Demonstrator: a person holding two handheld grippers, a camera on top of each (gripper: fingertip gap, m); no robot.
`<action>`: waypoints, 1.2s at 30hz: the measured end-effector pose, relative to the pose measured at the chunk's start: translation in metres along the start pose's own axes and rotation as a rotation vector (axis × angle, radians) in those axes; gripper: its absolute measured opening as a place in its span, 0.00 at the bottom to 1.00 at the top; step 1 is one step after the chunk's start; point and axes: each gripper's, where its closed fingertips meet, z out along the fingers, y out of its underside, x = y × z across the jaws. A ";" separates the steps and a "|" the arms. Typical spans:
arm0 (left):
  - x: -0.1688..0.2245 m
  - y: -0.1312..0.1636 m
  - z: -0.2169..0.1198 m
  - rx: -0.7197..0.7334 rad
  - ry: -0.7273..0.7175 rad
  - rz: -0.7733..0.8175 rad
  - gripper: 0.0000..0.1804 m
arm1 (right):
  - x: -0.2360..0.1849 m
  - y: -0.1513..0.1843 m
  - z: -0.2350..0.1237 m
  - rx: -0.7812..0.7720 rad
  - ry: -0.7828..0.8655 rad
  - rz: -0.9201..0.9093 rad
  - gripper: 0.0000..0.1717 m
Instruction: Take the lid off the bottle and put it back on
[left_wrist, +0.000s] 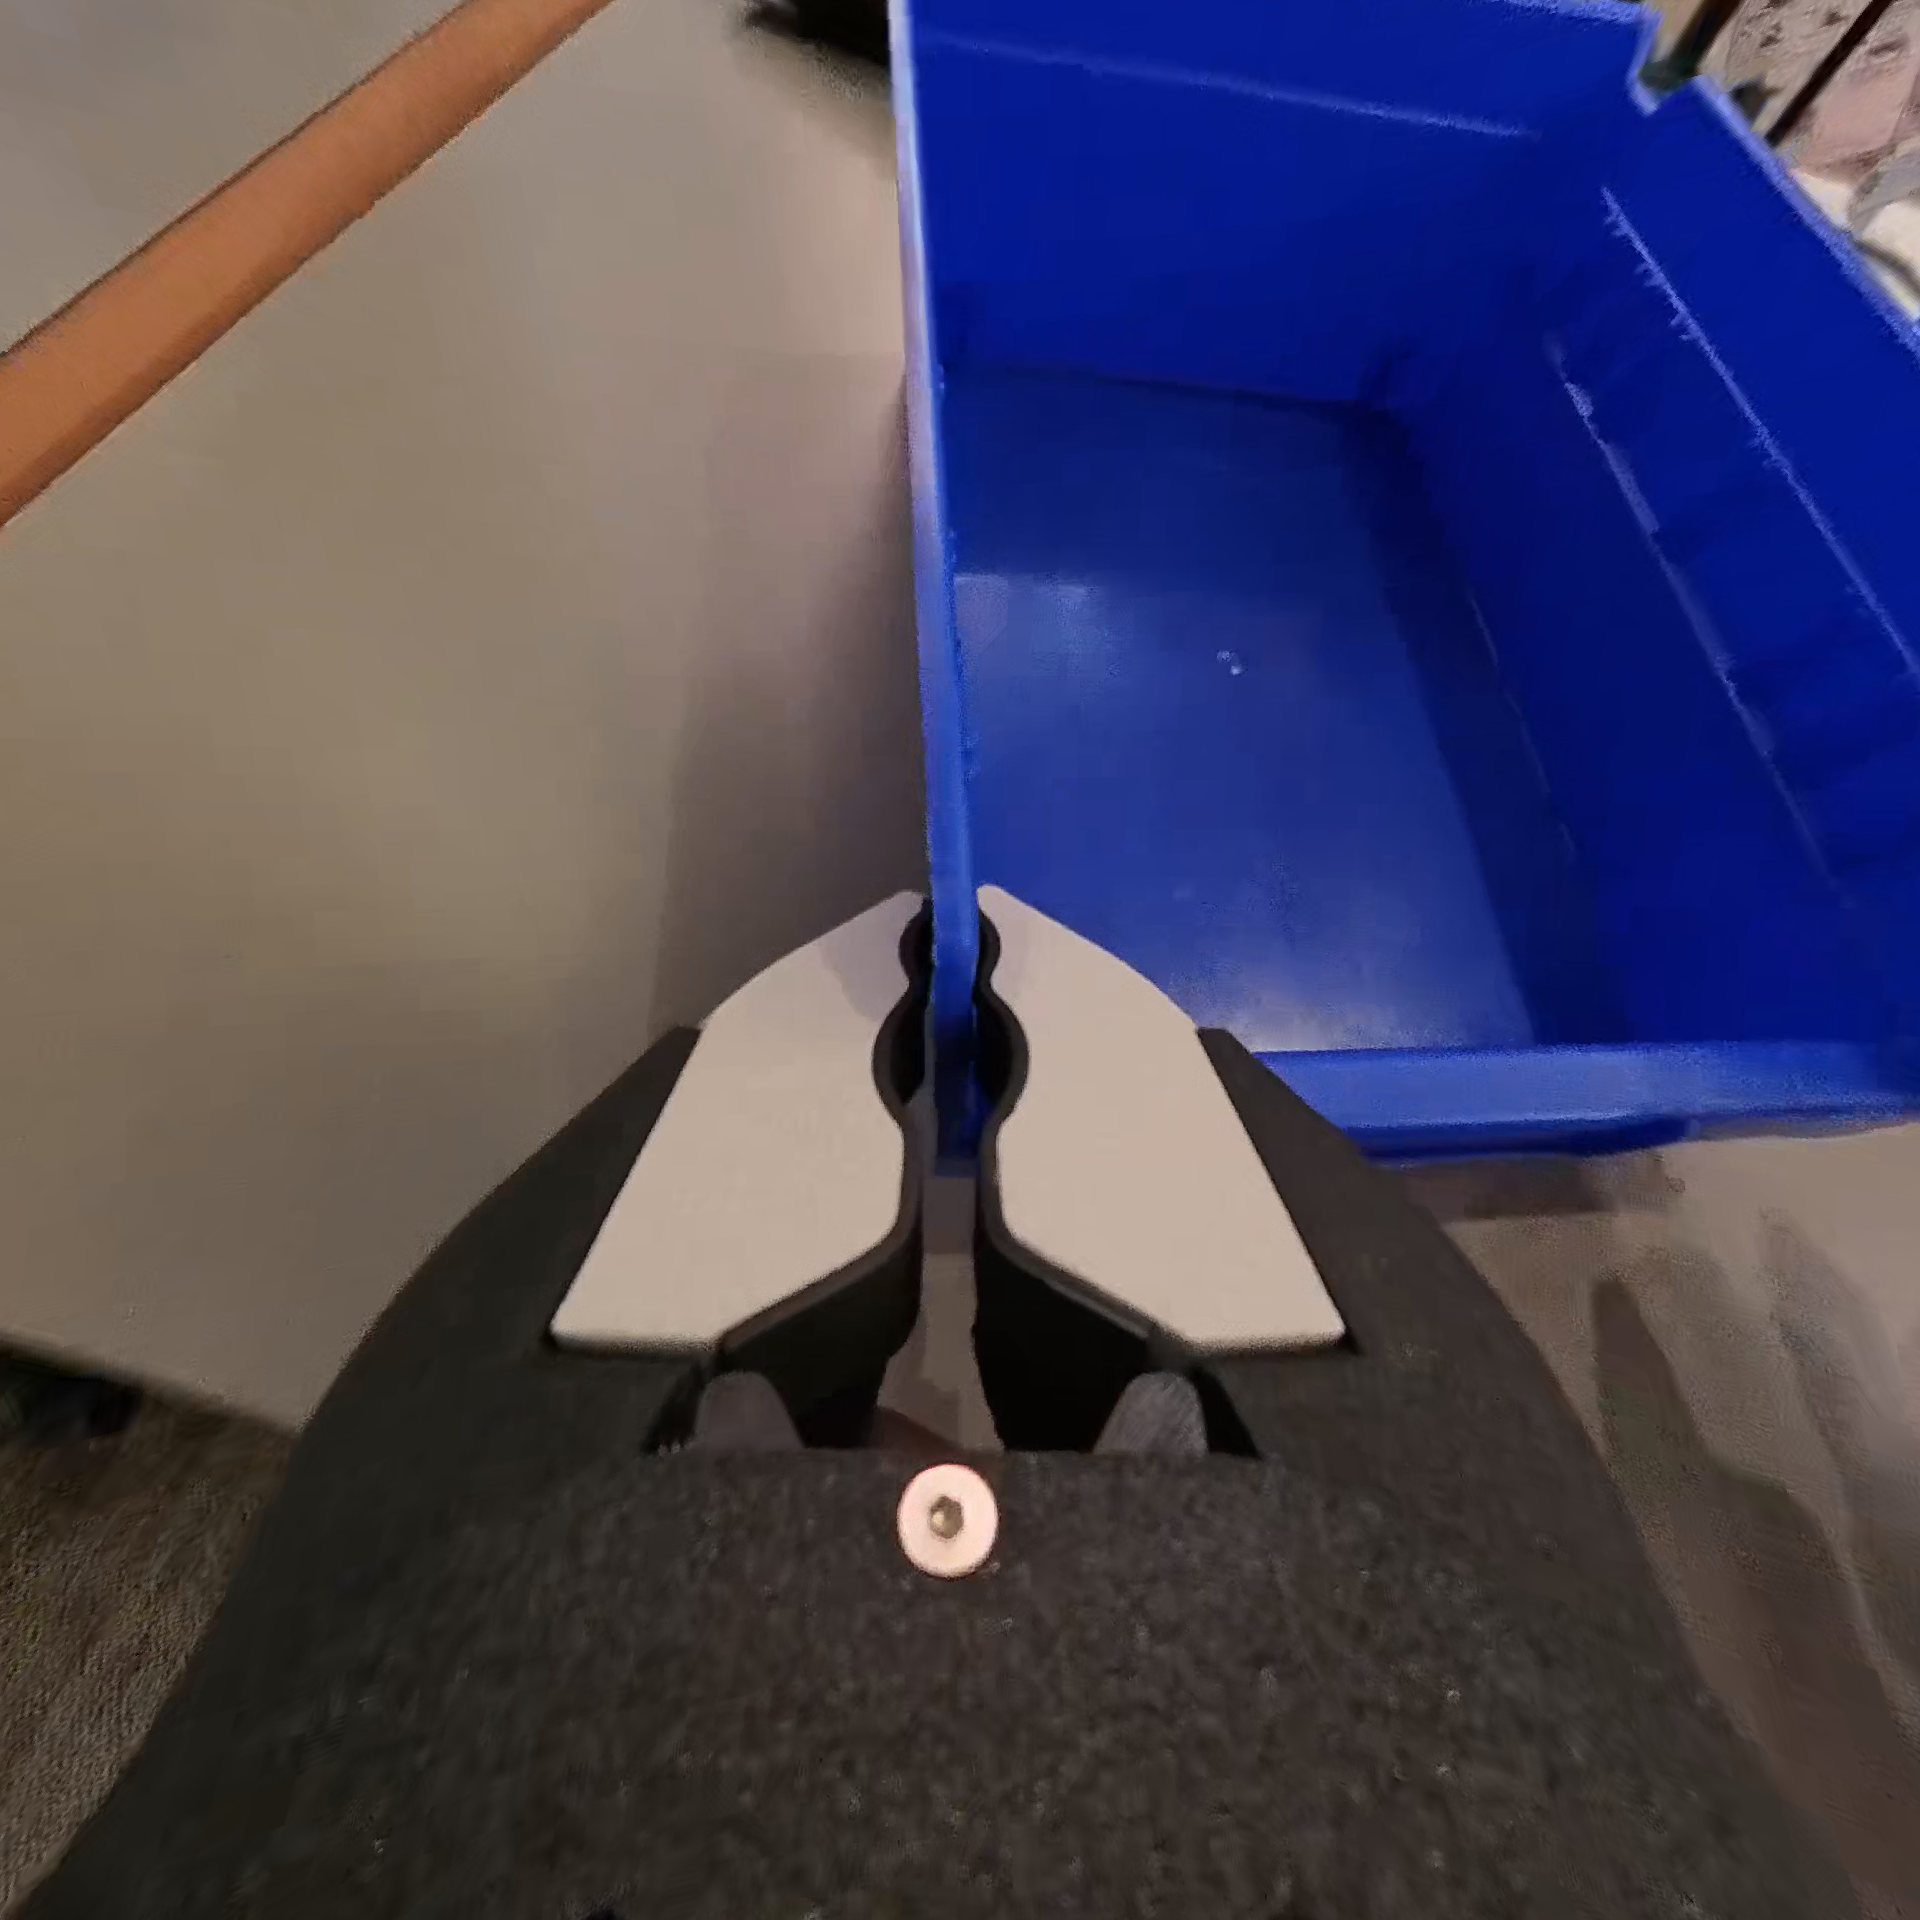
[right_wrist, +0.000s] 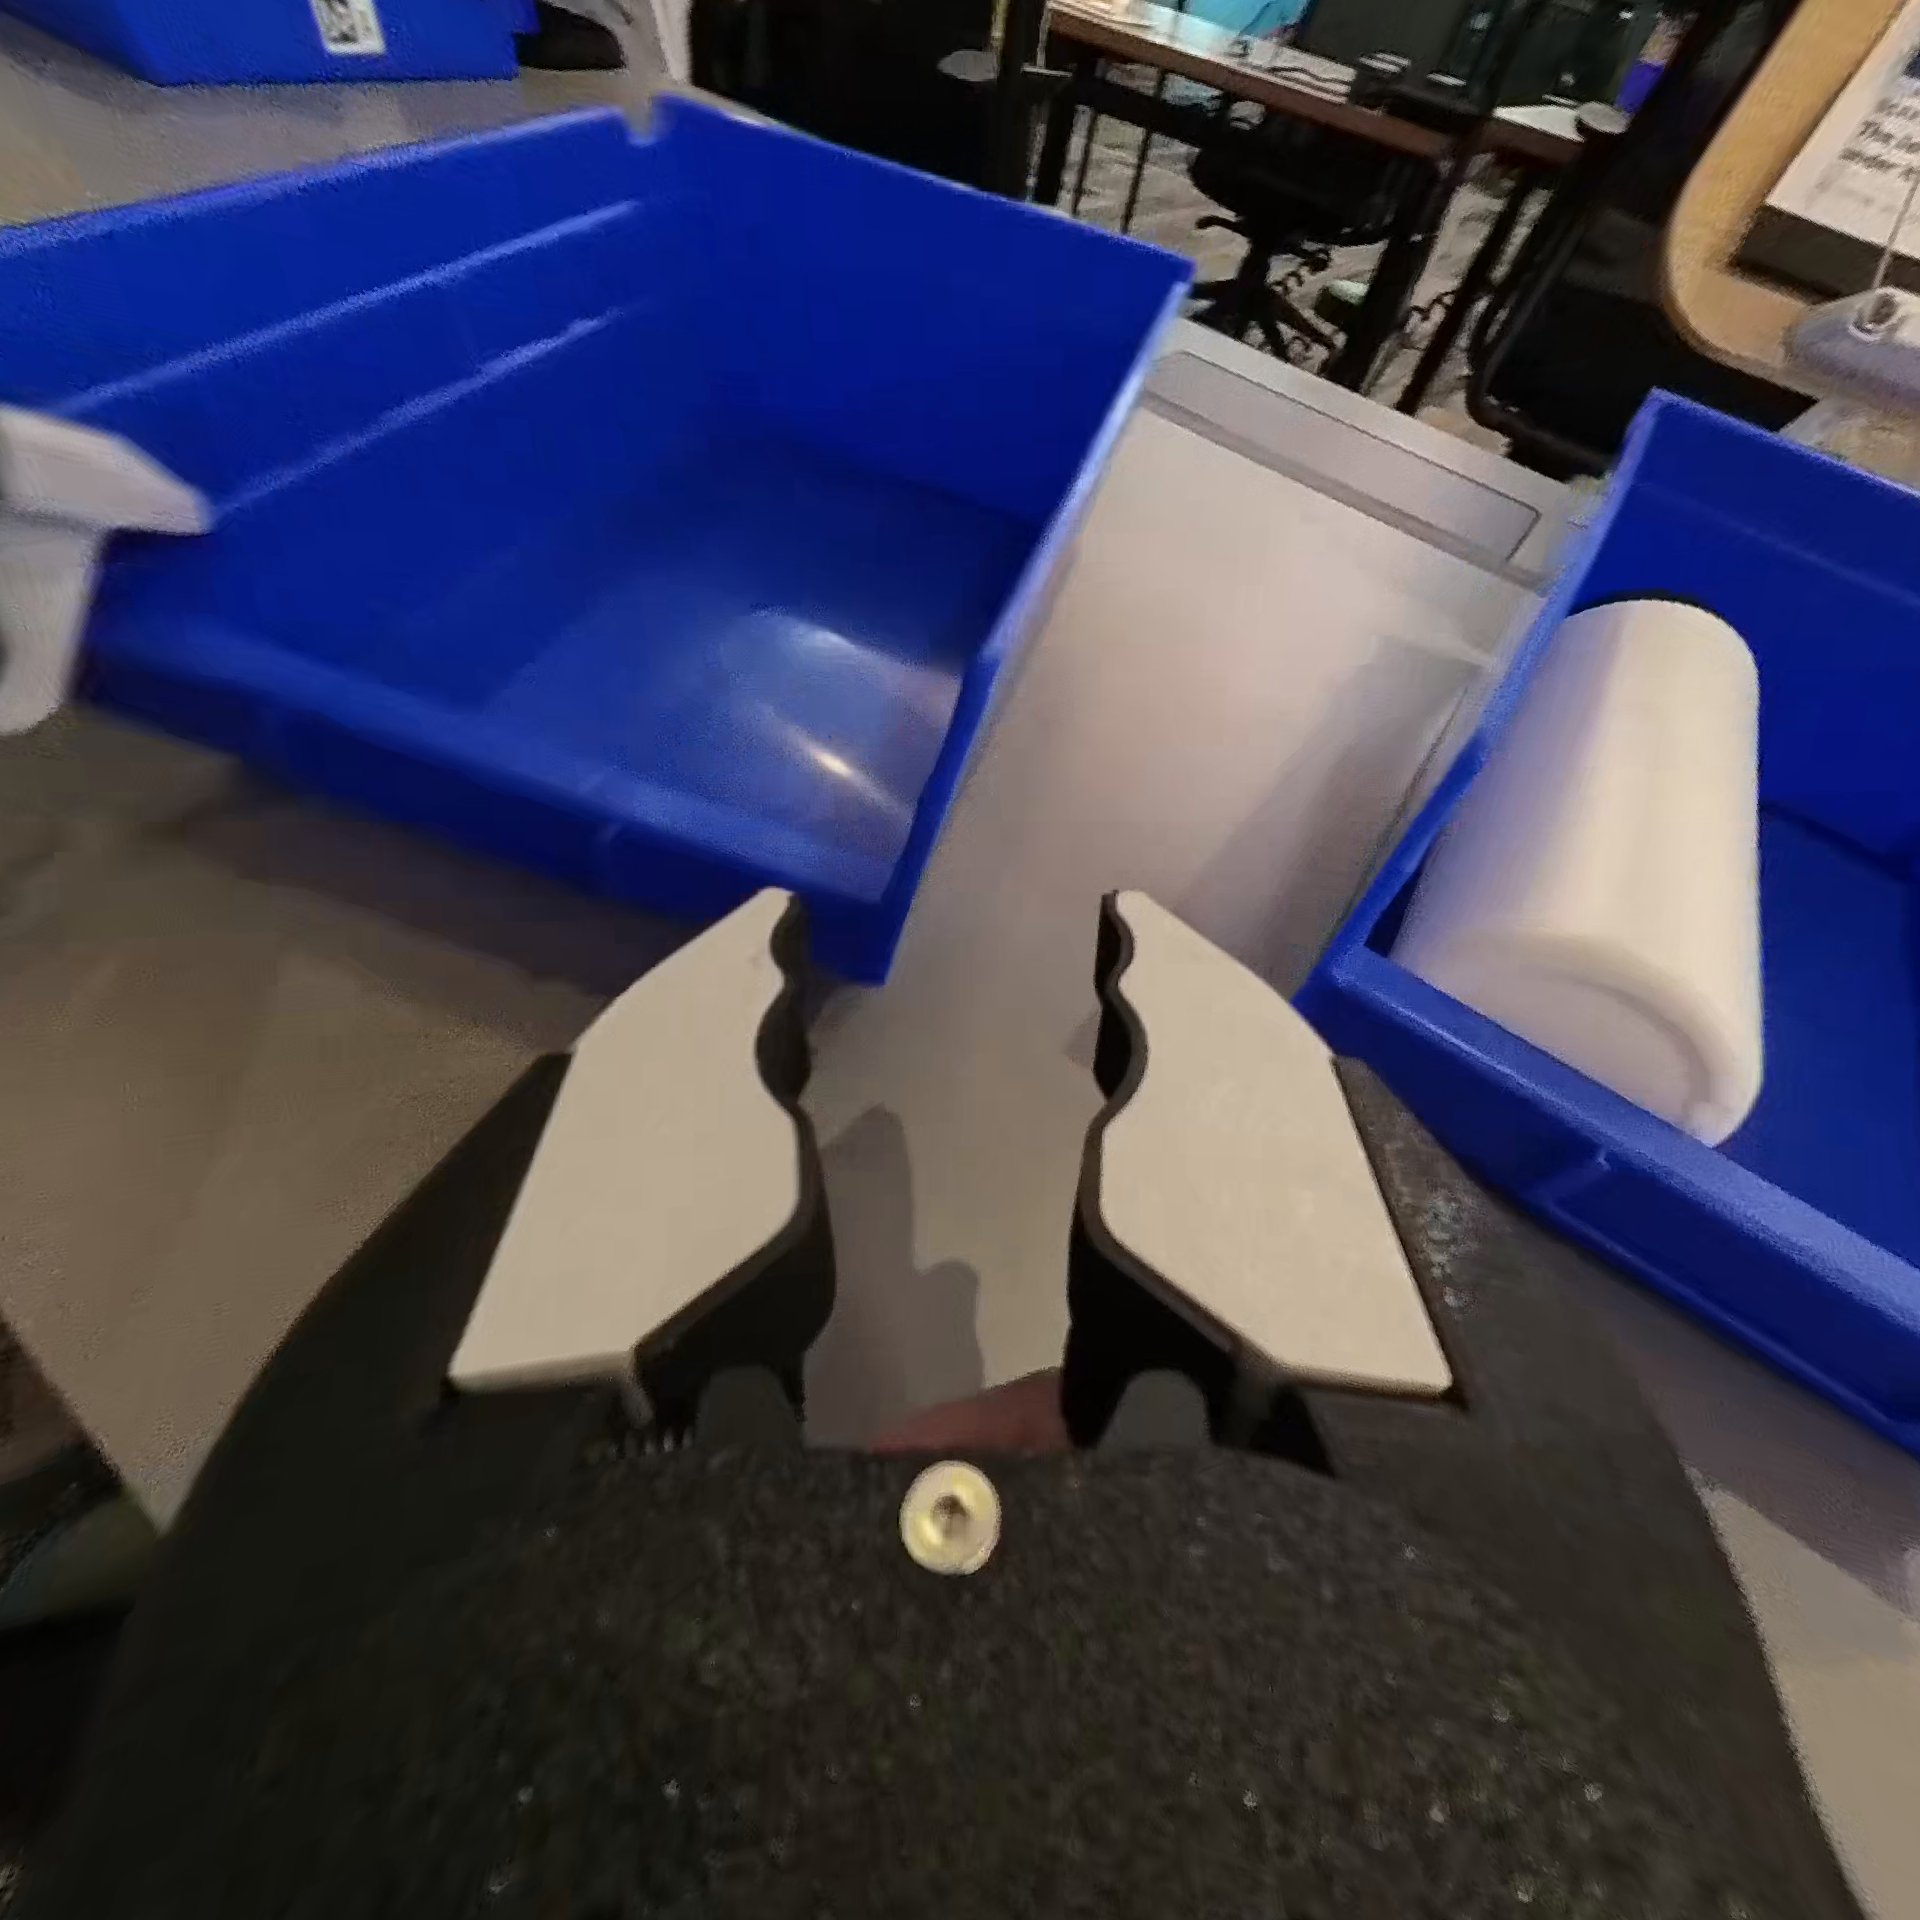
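My left gripper (left_wrist: 954, 935) is shut on the left side wall of an empty blue bin (left_wrist: 940, 623), near its front corner, with a pad pressed on each side of the wall. That gripper shows at the far left of the right wrist view (right_wrist: 73, 509), at the same bin (right_wrist: 582, 343). My right gripper (right_wrist: 951, 935) is open and empty, just off the bin's near right corner. A white cylindrical bottle (right_wrist: 1600, 852) lies on its side in a second blue bin (right_wrist: 1766, 488) at the right; its far end looks dark.
The bins stand on a grey table (right_wrist: 1226, 644). A third blue bin (right_wrist: 260, 42) sits at the back left. Chairs and another table (right_wrist: 1299, 83) stand beyond the far edge. A wooden rail (left_wrist: 260, 197) runs along the wall to the left.
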 end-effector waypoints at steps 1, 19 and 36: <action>-0.001 0.006 -0.010 0.005 -0.014 -0.002 0.02 | -0.002 0.002 0.004 -0.015 0.006 0.004 0.29; 0.149 -0.074 -0.121 0.298 0.170 0.103 0.02 | 0.104 -0.087 -0.110 0.258 0.177 0.078 0.02; 0.601 -0.023 -0.042 0.196 0.474 0.375 0.03 | 0.515 0.056 -0.244 0.161 0.622 0.365 0.02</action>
